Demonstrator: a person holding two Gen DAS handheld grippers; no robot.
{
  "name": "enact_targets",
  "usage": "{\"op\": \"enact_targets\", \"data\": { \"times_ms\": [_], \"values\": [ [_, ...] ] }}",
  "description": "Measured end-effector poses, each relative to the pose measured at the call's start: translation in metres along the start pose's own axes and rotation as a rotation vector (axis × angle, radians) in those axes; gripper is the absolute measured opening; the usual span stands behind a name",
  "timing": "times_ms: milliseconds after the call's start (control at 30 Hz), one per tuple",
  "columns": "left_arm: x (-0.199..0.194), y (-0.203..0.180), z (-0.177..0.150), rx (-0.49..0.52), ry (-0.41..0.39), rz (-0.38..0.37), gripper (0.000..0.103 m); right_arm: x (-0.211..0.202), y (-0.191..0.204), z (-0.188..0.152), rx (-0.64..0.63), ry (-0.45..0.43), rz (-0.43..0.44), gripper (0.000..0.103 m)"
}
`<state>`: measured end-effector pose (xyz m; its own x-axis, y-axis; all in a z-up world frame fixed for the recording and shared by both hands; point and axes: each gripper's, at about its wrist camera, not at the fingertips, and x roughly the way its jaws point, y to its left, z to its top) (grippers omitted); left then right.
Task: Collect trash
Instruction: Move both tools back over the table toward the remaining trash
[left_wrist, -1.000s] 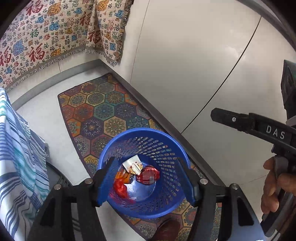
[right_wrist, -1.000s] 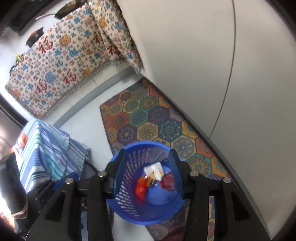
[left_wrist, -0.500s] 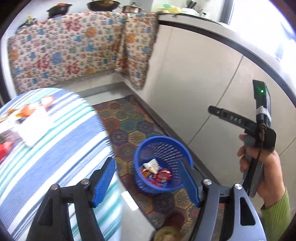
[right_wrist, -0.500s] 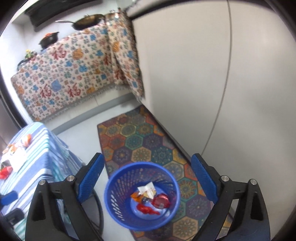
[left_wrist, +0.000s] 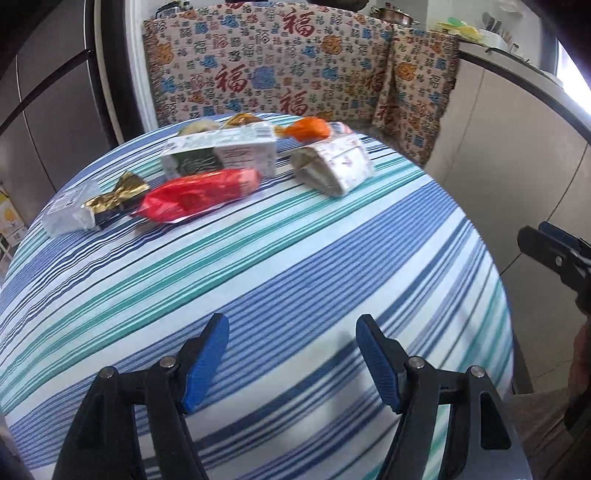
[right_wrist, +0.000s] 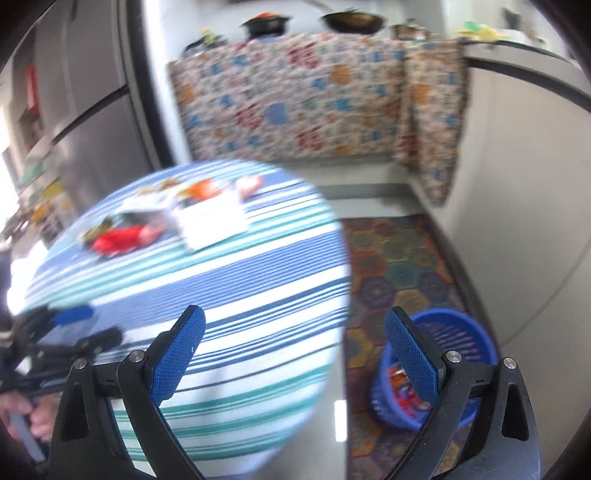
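Several pieces of trash lie at the far side of the striped table (left_wrist: 295, 266): a red wrapper (left_wrist: 199, 195), a white-green carton (left_wrist: 221, 153), a folded white packet (left_wrist: 334, 166), an orange wrapper (left_wrist: 308, 129) and a gold-silver wrapper (left_wrist: 92, 205). My left gripper (left_wrist: 291, 358) is open and empty above the table's near part. My right gripper (right_wrist: 293, 354) is open and empty, over the table edge. The blue basket (right_wrist: 461, 339) with trash inside stands on the floor to the right of the table. The red wrapper (right_wrist: 122, 238) shows blurred in the right wrist view.
A patterned rug (right_wrist: 399, 258) lies under the basket. A patterned cloth (left_wrist: 295, 70) hangs over the counter behind the table. White cabinet fronts (left_wrist: 517, 155) run along the right. A grey fridge (right_wrist: 85, 122) stands at the left.
Both grippers have swung up and left from over the blue basket to the striped table. The trash on the table is now in front of the left gripper. Both stay open.
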<state>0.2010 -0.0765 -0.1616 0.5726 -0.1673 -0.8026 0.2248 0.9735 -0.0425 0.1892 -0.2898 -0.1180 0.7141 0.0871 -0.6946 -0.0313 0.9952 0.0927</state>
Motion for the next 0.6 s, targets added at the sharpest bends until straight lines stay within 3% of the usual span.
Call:
{"op": "enact_targets", "data": {
  "times_ms": [133, 267, 367, 533, 600],
  "values": [
    [0.004, 0.029, -0.003, -0.011, 0.002, 0.015, 0.073, 0.032, 0.050, -0.004, -0.087, 0.069, 0.022, 0.098],
    [0.008, 0.041, 0.006, 0.020, 0.004, 0.020, 0.073, 0.062, 0.067, 0.000, -0.091, 0.119, 0.009, 0.098],
    [0.015, 0.051, 0.012, 0.035, 0.011, 0.008, 0.081, 0.077, 0.074, 0.002, -0.076, 0.138, -0.006, 0.098],
    [0.025, 0.062, 0.015, 0.050, 0.036, 0.012, 0.103, 0.095, 0.079, 0.003, -0.059, 0.177, -0.012, 0.098],
    [0.027, 0.066, 0.017, 0.045, 0.038, 0.008, 0.103, 0.099, 0.082, 0.004, -0.069, 0.178, -0.021, 0.099]
  ]
}}
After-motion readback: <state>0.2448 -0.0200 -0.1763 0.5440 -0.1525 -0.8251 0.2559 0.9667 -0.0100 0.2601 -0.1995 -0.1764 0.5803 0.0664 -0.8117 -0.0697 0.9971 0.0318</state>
